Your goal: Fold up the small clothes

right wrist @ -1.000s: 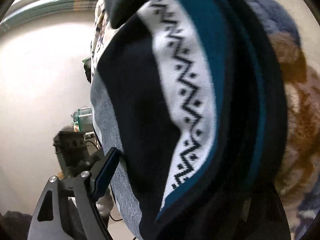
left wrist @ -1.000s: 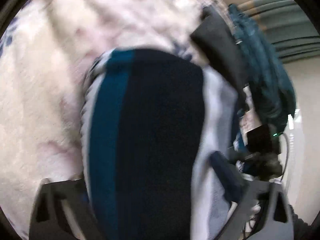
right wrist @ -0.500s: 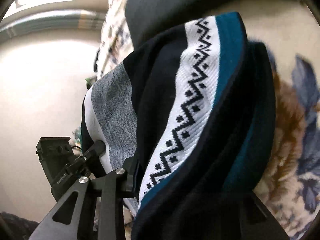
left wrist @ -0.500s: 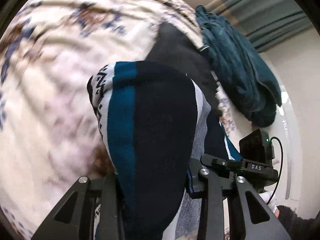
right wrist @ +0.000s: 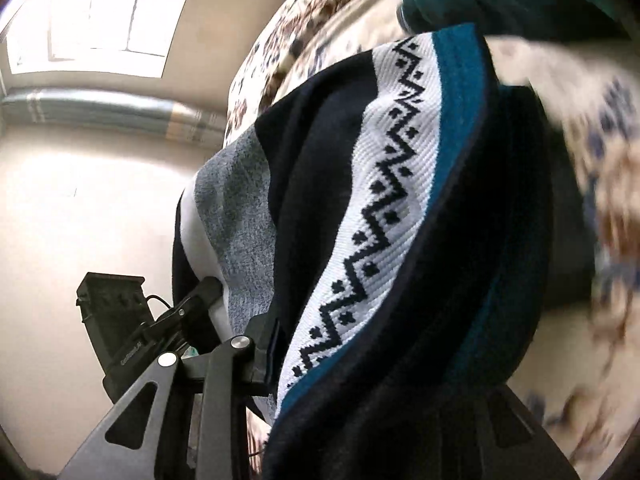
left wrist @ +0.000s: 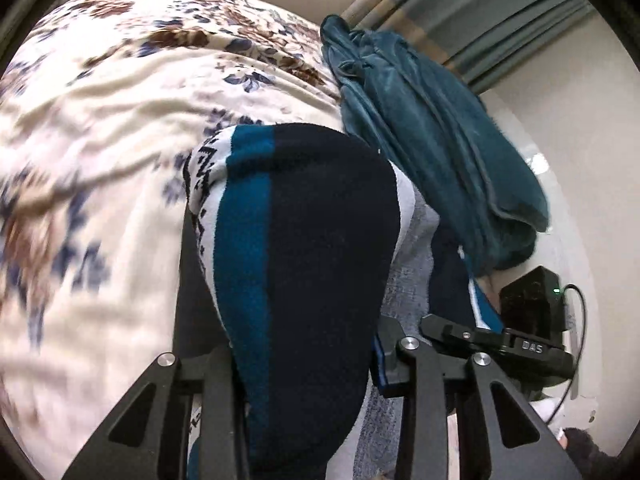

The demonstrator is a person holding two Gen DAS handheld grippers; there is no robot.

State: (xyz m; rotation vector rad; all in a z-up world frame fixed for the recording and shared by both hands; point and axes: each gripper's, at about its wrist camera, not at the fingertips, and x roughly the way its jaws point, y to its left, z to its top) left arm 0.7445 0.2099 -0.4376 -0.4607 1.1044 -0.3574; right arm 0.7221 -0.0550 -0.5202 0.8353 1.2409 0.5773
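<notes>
Above the floral blanket (left wrist: 100,128), your left gripper (left wrist: 304,364) and right gripper (right wrist: 360,360) each clench the striped knit garment (left wrist: 304,248), doubled mid-fold; next, probably lower it flat onto that blanket.

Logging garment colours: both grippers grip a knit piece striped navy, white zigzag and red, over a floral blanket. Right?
Not red. The left wrist view shows the knit garment striped teal beside the navy and the white zigzag band. The left gripper and the right gripper do grip it, over the floral blanket.
</notes>
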